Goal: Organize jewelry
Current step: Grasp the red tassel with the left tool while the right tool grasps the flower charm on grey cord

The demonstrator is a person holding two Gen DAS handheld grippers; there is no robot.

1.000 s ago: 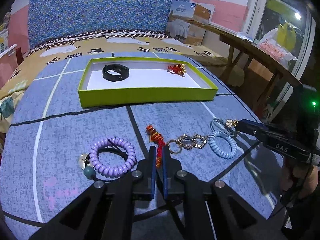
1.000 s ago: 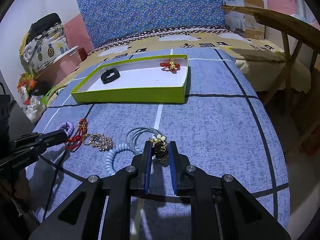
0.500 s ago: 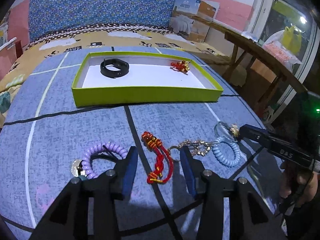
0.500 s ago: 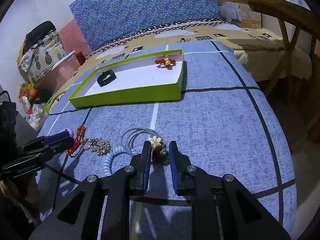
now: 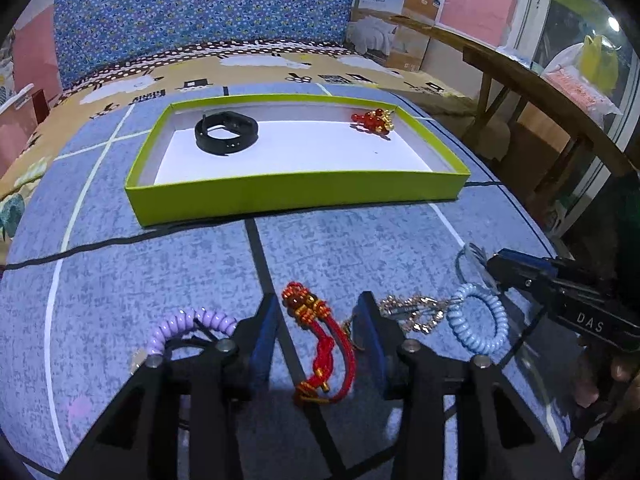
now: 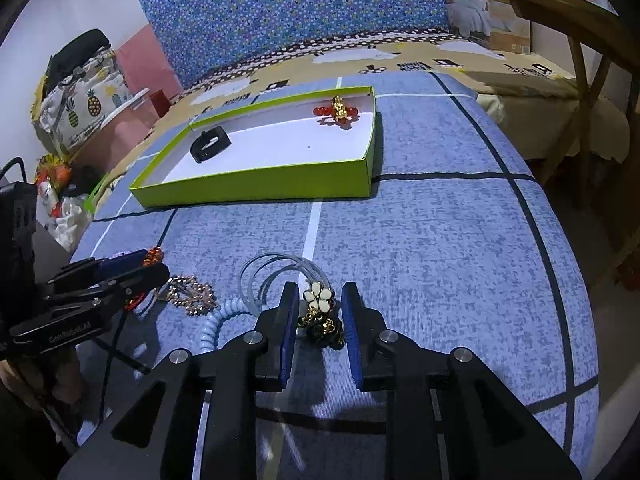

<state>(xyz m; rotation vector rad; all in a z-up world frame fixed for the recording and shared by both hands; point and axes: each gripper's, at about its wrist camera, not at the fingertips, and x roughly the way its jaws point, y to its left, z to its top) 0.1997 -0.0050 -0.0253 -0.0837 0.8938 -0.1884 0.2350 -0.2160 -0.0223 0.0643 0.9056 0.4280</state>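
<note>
On the blue bedspread (image 5: 360,248), the left gripper (image 5: 318,320) stands spread wide around a red knotted bracelet (image 5: 328,344), gripping nothing. Only the right wrist view shows the flower charm (image 6: 319,295) lying loose between the parted fingers of the right gripper (image 6: 319,312). Farther back, the green tray (image 5: 296,196) holds a black band (image 5: 226,133) and red beads (image 5: 372,120). "DAS" reads on the right gripper's side in the left view.

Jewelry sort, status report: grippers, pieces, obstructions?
Left gripper open, straddling red knotted charm. Right gripper open around flower charm. Green tray holds black band, red bead bracelet. Path unobstructed.
</note>
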